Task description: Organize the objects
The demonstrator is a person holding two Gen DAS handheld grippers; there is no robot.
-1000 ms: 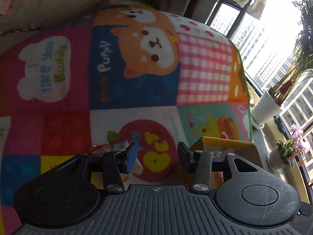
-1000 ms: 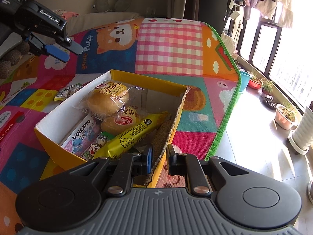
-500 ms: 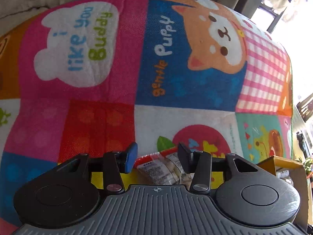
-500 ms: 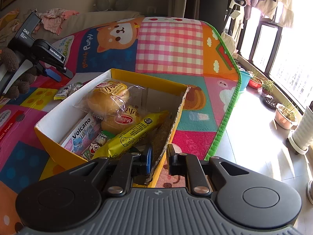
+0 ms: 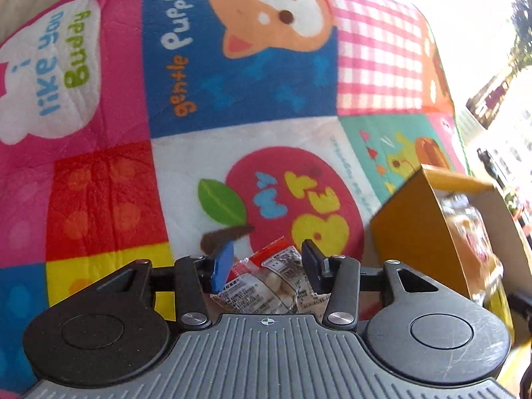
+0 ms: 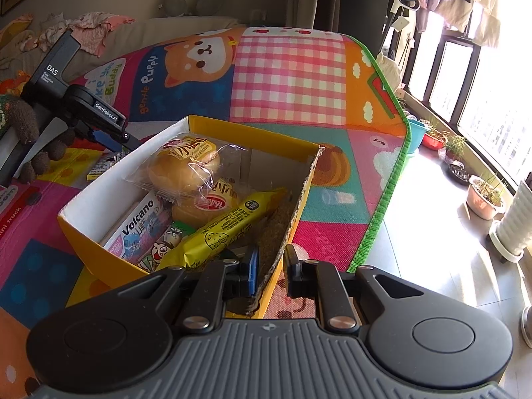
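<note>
Two hand-held grippers: right hand-held gripper (image 6: 270, 267) pinches the yellow box (image 6: 232, 130) wall at lower centre, left hand-held gripper (image 5: 266, 264) spread over a snack packet (image 5: 266, 282) (on the play mat (image 5: 99, 183)).

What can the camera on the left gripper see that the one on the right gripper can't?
Only the left wrist view shows the left gripper open around a clear snack packet on the mat, beside the "My Pet" apple print.

Only the right wrist view shows the box's contents, such as the wrapped bun and yellow snack bar, with the right gripper clamping the box's wall.

Both show the yellow box and the play mat.
</note>
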